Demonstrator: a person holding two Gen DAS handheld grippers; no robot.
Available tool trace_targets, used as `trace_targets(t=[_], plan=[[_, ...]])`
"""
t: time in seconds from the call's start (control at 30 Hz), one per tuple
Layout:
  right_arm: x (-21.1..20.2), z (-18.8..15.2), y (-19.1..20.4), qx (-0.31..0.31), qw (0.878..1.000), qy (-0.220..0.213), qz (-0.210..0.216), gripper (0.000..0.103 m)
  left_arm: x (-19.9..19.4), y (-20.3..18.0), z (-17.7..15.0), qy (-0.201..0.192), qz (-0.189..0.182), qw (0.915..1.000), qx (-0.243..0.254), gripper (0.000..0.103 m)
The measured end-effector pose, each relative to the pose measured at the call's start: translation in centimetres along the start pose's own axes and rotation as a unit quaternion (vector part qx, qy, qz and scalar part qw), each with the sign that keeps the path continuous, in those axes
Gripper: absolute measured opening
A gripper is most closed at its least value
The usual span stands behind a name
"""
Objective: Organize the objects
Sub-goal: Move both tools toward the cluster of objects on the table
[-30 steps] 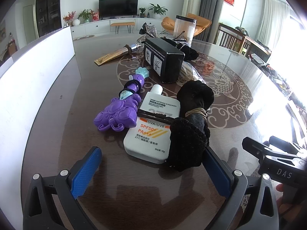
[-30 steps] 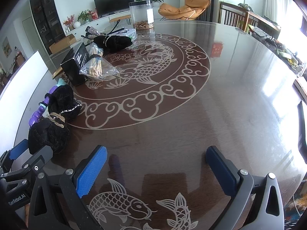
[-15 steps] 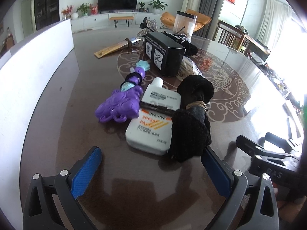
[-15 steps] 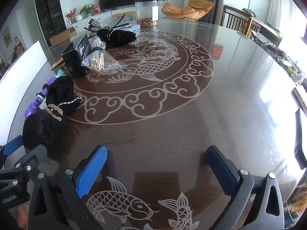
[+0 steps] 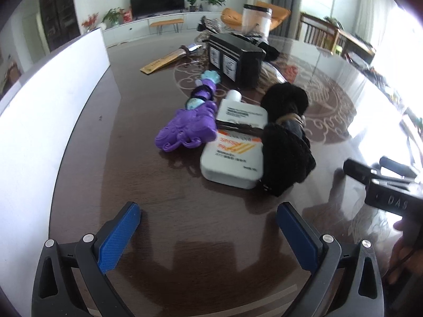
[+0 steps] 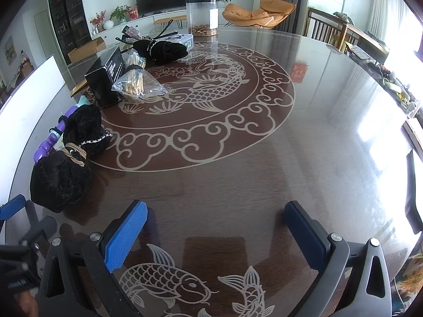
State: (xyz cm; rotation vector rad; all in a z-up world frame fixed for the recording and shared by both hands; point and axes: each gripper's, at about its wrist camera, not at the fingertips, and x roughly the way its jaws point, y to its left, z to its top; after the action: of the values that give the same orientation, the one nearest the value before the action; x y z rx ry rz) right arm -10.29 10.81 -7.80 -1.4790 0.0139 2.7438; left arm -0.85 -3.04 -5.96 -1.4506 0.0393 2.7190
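Observation:
In the left wrist view a white sunscreen bottle [image 5: 234, 145] lies on the dark table between a purple toy wand [image 5: 189, 124] and a black tied cloth bundle [image 5: 286, 142]. A black box [image 5: 235, 59] stands behind them. My left gripper [image 5: 208, 224] is open and empty, a short way in front of the bottle. In the right wrist view my right gripper [image 6: 215, 223] is open and empty over bare table, with the black bundle [image 6: 68, 158] to its left.
A white board [image 5: 45, 116] stands along the table's left side. A bag of sticks [image 6: 137, 84], another black bundle [image 6: 161, 50] and a clear jar [image 6: 202, 15] sit farther back. The right gripper's body [image 5: 388, 187] shows at the left view's right edge.
My left gripper has drawn back from the objects; its right finger no longer touches the black bundle. My right gripper has drawn back slightly too. Both stay open.

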Motion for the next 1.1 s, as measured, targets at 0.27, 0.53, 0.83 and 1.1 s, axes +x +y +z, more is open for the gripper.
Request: trace_targets(t=[0.27,0.53,0.83,1.1], plan=[[-0.1,0.0,0.0,0.0,1.0,0.0,-0.001,0.103,0.0,-0.2,-0.1,-0.001,0.0,1.0,0.006,0.103],[-0.1,0.0,0.0,0.0,1.0,0.0,-0.001,0.103,0.2,0.1,0.1,0.006,-0.005,0.9999,0.014,0.103],[-0.1,0.0,0.0,0.0,1.0,-0.001,-0.002,0.103,-0.3,0.8,-0.7,0.014,-0.016,0.9993,0.032,0.103],[-0.1,0.0,0.0,0.001,1.0,-0.001,-0.002,0.103,-0.4,0.9,-0.8,0.011,-0.017,0.9992,0.033,0.103]])
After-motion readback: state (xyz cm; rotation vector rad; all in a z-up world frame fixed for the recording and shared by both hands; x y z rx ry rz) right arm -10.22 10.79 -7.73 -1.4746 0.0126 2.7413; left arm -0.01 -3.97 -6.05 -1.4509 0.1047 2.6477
